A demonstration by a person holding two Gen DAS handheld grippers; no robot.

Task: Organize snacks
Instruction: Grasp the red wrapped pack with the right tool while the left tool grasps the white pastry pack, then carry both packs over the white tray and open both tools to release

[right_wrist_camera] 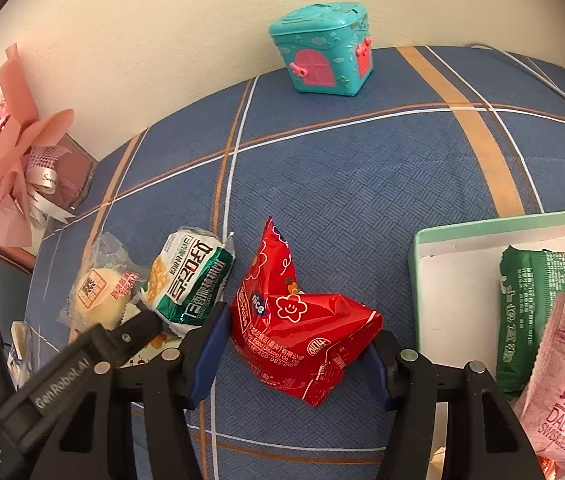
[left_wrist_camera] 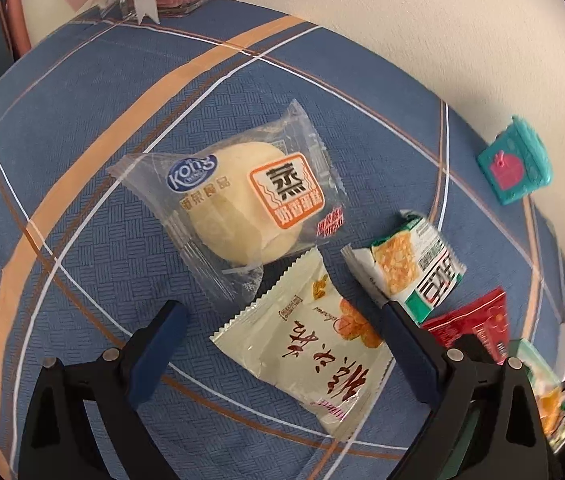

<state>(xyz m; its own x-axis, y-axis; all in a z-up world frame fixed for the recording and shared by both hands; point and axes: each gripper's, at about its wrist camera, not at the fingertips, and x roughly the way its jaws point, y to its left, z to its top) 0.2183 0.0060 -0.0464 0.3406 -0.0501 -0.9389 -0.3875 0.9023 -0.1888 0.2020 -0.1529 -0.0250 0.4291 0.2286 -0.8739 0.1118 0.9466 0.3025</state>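
Up close, the left gripper (left_wrist_camera: 284, 334) stands wide open over the cream packet (left_wrist_camera: 302, 360), which lies flat on the blue plaid tabletop (left_wrist_camera: 82, 240) between its blue fingers (left_wrist_camera: 158, 352); neither finger touches it. Just beyond the packet sits the clear-wrapped steamed cake (left_wrist_camera: 238, 204), its lower corner overlapping the cream packet's serrated edge. The green-and-white snack (left_wrist_camera: 414, 264) rests beside the right finger of that gripper, and a corner of the red packet (left_wrist_camera: 478, 324) shows behind it.

From the right wrist view, the right gripper (right_wrist_camera: 298, 356) is also spread wide, its fingers on either side of the red packet (right_wrist_camera: 302, 332) (crumpled, one end pointing up); whether the pads press the foil I cannot tell. To its left lie the green-and-white snack (right_wrist_camera: 190, 280) and the steamed cake (right_wrist_camera: 100, 294), with the left gripper's black body (right_wrist_camera: 82, 364) in front of them. At right, a mint-rimmed tray (right_wrist_camera: 458, 264) holds a dark green bar (right_wrist_camera: 530, 312) and a pink Swiss-roll packet (right_wrist_camera: 562, 392). A teal toy house (right_wrist_camera: 322, 48) stands near the wall, and a pink bouquet (right_wrist_camera: 6, 164) sits at far left.
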